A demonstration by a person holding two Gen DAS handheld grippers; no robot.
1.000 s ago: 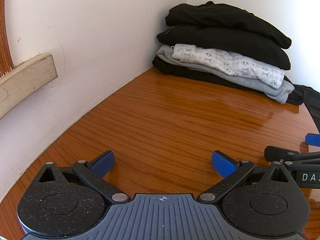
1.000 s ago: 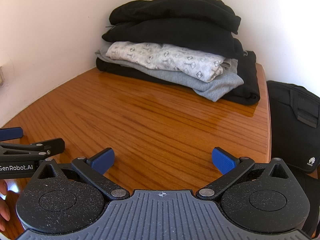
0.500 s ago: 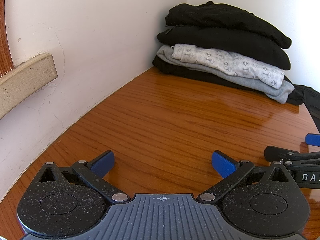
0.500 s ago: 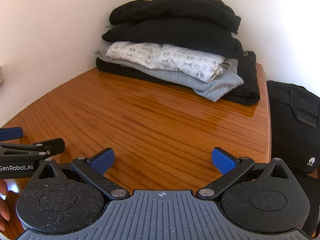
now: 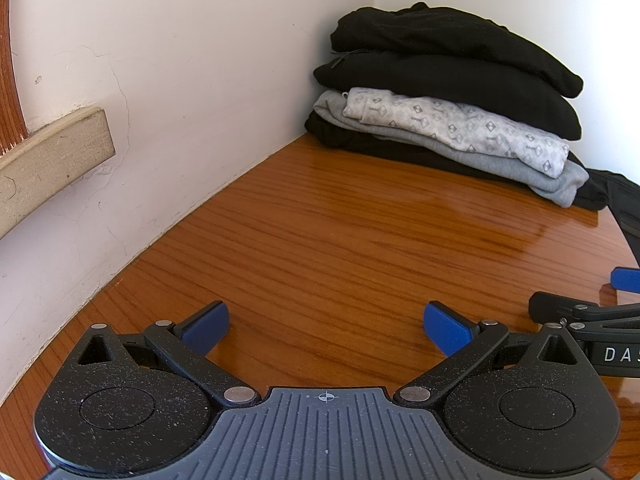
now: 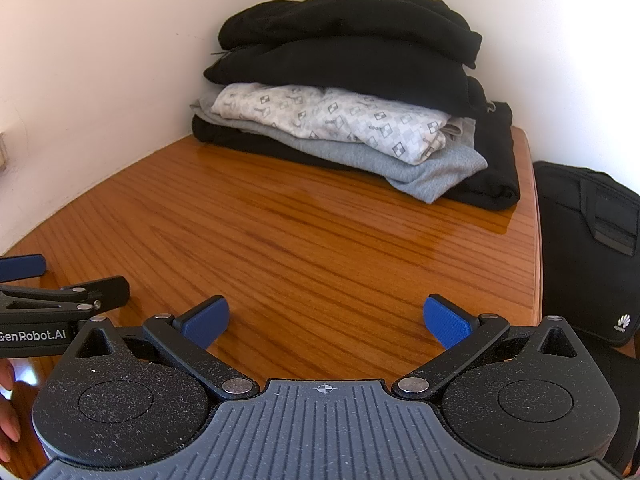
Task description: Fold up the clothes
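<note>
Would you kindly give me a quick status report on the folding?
Left gripper open, empty; right gripper open, empty. Clothes stack folded in far corner of table. Nothing in the way.

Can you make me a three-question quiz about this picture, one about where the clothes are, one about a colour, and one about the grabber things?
1. Where is the pile of clothes?
A. In the far corner of the table
B. On the floor
C. Inside the black bag

2. What colour is the top garment on the pile?
A. Grey
B. Black
C. Red

3. How are the left gripper and right gripper?
A. Both open and empty
B. Both clamped on a shirt
C. One open, one shut

Answers: 1 A, the pile sits where the two walls meet. 2 B, the top fold is black. 3 A, each pair of blue pads stands wide apart over bare wood.
</note>
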